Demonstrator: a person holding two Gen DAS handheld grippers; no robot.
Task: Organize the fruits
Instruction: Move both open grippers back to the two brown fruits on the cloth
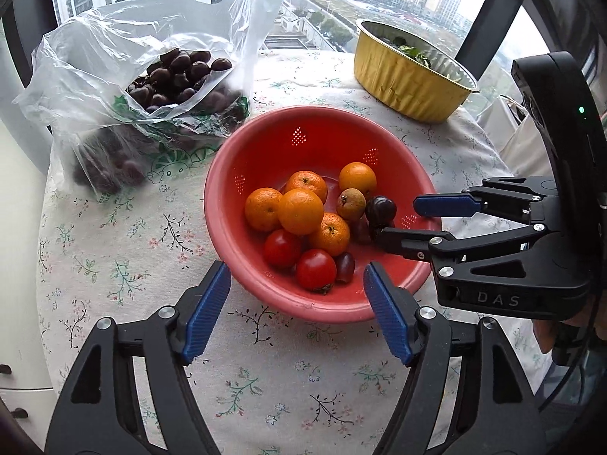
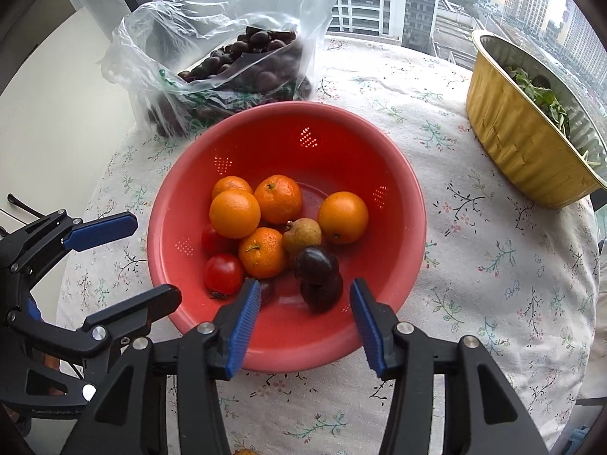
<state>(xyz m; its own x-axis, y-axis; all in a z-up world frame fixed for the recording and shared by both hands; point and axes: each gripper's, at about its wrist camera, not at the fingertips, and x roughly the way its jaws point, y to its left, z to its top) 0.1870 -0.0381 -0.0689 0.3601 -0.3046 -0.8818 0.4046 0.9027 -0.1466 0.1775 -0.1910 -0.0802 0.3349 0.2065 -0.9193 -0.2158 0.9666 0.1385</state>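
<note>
A red colander bowl (image 1: 303, 140) (image 2: 341, 144) sits mid-table with several oranges (image 1: 301, 211) (image 2: 235, 213), two red tomatoes (image 1: 316, 269) (image 2: 223, 274), a tan lychee-like fruit (image 1: 350, 204) (image 2: 302, 236) and dark chestnuts (image 1: 380, 210) (image 2: 316, 265). My left gripper (image 1: 297, 284) is open and empty at the bowl's near rim. My right gripper (image 2: 305, 301) (image 1: 396, 220) is open over the bowl's near side, its fingers either side of the dark chestnuts, not touching them.
A clear plastic bag of chestnuts (image 1: 167, 79) (image 2: 235, 57) lies behind the bowl at the left. A gold foil tray with greens (image 1: 409, 76) (image 2: 531, 132) stands at the back right. The floral tablecloth (image 1: 125, 258) covers the round table beside a window.
</note>
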